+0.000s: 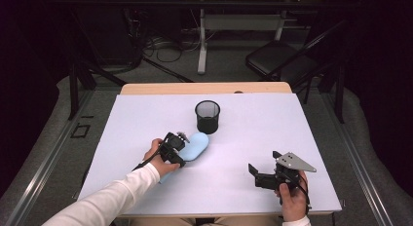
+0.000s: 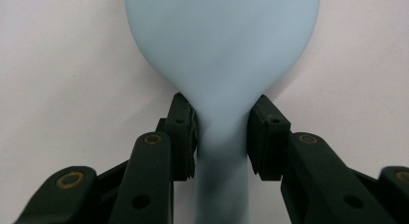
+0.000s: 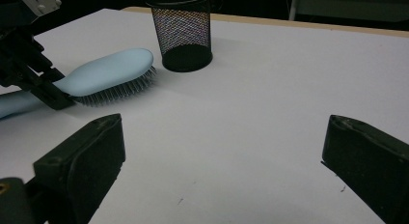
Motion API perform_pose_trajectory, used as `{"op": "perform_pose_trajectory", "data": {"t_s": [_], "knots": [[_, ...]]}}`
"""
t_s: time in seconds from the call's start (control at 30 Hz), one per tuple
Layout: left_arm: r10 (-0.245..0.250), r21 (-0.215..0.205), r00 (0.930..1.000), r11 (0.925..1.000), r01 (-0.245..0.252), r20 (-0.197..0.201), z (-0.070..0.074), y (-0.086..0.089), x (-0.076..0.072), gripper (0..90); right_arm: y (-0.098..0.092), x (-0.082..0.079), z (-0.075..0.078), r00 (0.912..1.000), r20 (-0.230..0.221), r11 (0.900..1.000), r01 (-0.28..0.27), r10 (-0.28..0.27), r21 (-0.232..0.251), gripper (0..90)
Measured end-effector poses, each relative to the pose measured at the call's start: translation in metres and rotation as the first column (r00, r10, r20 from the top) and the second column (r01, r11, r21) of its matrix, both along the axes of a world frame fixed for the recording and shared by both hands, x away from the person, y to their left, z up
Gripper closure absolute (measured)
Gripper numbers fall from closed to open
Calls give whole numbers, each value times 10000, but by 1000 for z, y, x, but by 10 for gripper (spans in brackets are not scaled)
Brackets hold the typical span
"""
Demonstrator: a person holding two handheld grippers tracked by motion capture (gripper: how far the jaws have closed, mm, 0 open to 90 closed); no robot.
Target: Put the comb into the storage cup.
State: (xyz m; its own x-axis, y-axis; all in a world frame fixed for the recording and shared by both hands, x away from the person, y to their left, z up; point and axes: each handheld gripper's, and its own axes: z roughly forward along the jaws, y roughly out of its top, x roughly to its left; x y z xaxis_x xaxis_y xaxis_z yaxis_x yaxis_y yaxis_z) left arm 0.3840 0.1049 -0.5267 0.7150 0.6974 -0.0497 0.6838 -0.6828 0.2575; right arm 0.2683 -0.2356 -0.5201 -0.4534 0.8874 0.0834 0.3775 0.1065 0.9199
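Hairbrush (image 1: pixel 195 146), pale blue, lies bristles down near the table's (image 1: pixel 146 119) middle, just beside the mesh cup (image 1: pixel 207 117); left gripper (image 2: pixel 221 137) pinches its neck with both pads touching, while right gripper (image 1: pixel 263 166) hovers wide open near the front edge

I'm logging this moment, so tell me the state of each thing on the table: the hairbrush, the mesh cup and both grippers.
Blue hairbrush: lying bristles down on the white table, gripped at its neck.
Black mesh cup: upright, empty, beside the brush head.
Left gripper: jaws closed on the brush's neck.
Right gripper: jaws wide open, nothing between them, apart from the brush.
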Motion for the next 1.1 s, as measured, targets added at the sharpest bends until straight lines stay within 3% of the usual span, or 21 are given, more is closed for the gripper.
{"op": "perform_pose_trajectory", "data": {"t_s": [0.57,1.1], "knots": [[16,-53,10000,10000,-16,20,0,1,-1,679,0,0,-1,10000,-11,10000,-2,2,-12,12],[35,-448,9998,9990,-27,174,-1,7,-4,694,0,1,-1,10000,-55,10000,3,-3,-70,12]]}}
